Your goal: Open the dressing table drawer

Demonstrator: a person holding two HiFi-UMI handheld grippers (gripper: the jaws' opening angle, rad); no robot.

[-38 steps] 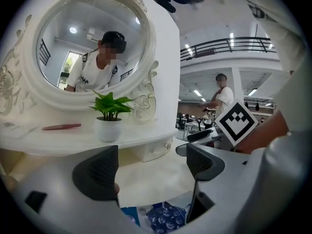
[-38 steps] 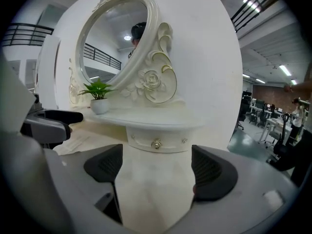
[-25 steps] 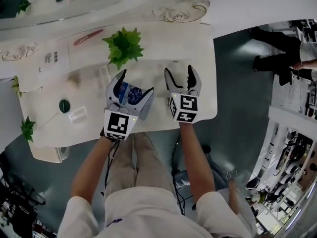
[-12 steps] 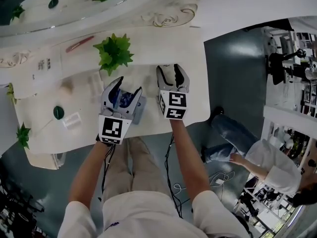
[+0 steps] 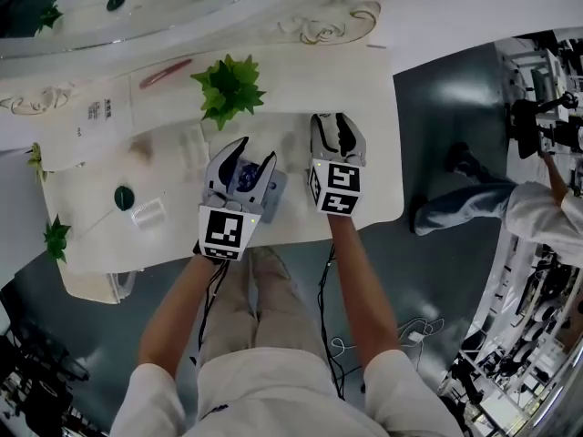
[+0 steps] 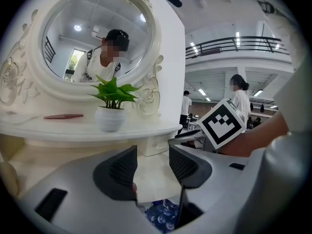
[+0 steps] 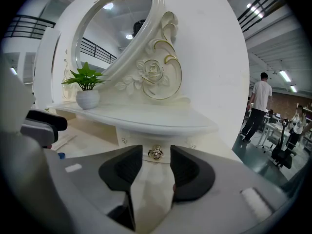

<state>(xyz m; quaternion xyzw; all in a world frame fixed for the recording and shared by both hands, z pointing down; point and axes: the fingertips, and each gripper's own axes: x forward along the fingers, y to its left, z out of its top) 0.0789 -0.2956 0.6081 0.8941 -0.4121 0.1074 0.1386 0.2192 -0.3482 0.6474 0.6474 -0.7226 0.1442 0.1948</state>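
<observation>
**Right tongs lined up on the drawer knob**

In the right gripper view, the right gripper (image 7: 152, 168) sits at lower centre. Its jaws are released, with a narrow gap between them and nothing in it. The left gripper (image 6: 152, 168) is also released. A blue patterned thing (image 6: 163, 213) shows low at the root of its jaws, and it is unclear whether either jaw touches it.

Just past the right tips, centred in the gap, is the knob (image 7: 155, 152). It is small, gold and shaped like a rose. It sits mid-front on the drawer (image 7: 140, 142), a shallow cream-white panel tucked under the lip of the shelf (image 7: 161, 118), with a small gilt mark near each end.

The knob is the only place to take hold. It looks hard and smooth, so the pads should close squarely behind its head to avoid slipping off. The drawer is probably light and should slide with a straight, level pull. A skewed pull could jam it.

On the shelf at mid-left stands a plant (image 7: 87, 84). The mirror (image 7: 112, 28) rises behind it at upper left.
</observation>
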